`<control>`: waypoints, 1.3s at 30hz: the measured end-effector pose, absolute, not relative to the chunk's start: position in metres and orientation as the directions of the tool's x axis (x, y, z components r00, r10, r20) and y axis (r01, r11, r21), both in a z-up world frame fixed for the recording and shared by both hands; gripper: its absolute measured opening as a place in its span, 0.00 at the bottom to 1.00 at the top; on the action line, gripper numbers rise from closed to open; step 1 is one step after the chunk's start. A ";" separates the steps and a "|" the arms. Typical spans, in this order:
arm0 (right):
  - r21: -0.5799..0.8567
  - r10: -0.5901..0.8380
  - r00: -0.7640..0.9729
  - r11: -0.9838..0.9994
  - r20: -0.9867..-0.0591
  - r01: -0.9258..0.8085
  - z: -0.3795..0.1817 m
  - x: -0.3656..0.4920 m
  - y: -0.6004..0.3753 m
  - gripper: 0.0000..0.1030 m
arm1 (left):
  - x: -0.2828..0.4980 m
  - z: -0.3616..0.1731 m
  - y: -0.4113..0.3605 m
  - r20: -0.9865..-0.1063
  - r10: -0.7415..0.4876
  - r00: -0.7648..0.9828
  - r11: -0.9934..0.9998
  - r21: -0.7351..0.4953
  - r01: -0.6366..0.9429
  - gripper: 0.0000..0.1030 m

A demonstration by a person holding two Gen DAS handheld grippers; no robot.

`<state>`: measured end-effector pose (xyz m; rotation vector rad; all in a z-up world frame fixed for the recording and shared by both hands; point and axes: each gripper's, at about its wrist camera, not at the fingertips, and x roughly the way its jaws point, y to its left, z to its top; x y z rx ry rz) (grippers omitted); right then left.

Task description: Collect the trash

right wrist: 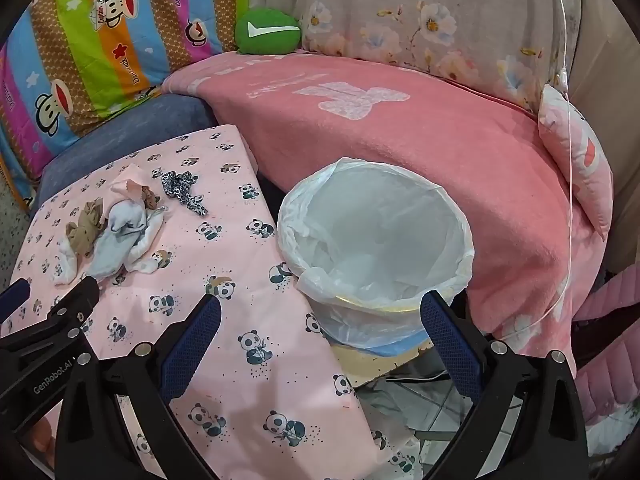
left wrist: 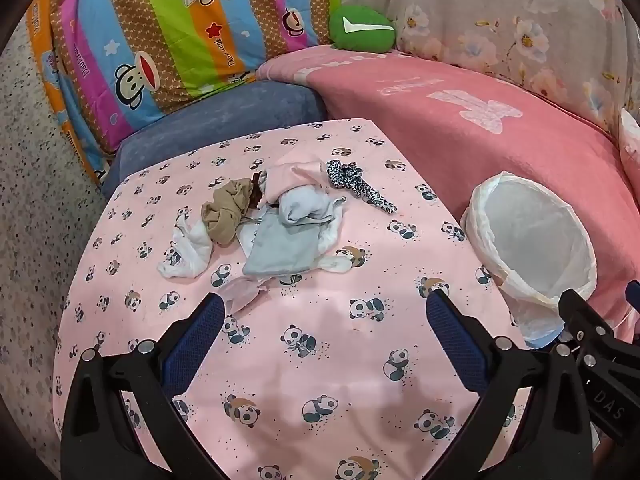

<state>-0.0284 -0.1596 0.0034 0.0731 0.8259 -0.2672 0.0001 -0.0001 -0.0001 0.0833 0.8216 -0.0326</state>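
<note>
Your left gripper (left wrist: 324, 312) has jaws wide, nothing in them. The trash pile (left wrist: 276, 220) lies on the bench (left wrist: 320, 360) ahead of those jaws. Your right gripper (right wrist: 320, 312) also has jaws wide and empty, with the bin (right wrist: 376, 240) just ahead between them.

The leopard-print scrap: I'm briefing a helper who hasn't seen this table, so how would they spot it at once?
Start at the panda-print tablecloth and find the heap of crumpled scraps near its far end. The leopard-print scrap lies at the heap's edge on the side toward the lined trash bin. It alone is spotted black and white; its neighbours are plain tan, grey, white or pink.
</note>
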 end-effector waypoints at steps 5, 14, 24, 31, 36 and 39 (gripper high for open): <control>-0.037 -0.204 0.646 0.964 -0.735 0.262 0.004 -0.029 -0.160 0.95 | 0.001 0.000 0.001 -0.734 0.005 0.680 0.997 0.059 0.056 0.93; -0.044 -0.212 0.645 0.963 -0.734 0.267 0.005 -0.029 -0.161 0.95 | 0.000 0.000 0.000 -0.726 0.002 0.688 0.996 0.063 0.063 0.93; -0.044 -0.215 0.650 0.962 -0.729 0.269 0.014 -0.032 -0.168 0.95 | -0.001 0.007 -0.003 -0.723 0.001 0.691 0.996 0.063 0.064 0.93; -0.044 -0.219 0.654 0.961 -0.724 0.273 0.012 -0.033 -0.166 0.95 | -0.002 0.006 -0.005 -0.720 0.005 0.694 0.995 0.070 0.066 0.93; -0.043 -0.221 0.657 0.960 -0.721 0.276 0.013 -0.034 -0.167 0.95 | -0.003 0.006 -0.005 -0.717 0.000 0.697 0.995 0.069 0.070 0.93; -0.043 -0.220 0.657 0.961 -0.720 0.275 0.013 -0.034 -0.167 0.95 | -0.003 0.007 -0.006 -0.715 -0.002 0.699 0.995 0.069 0.074 0.93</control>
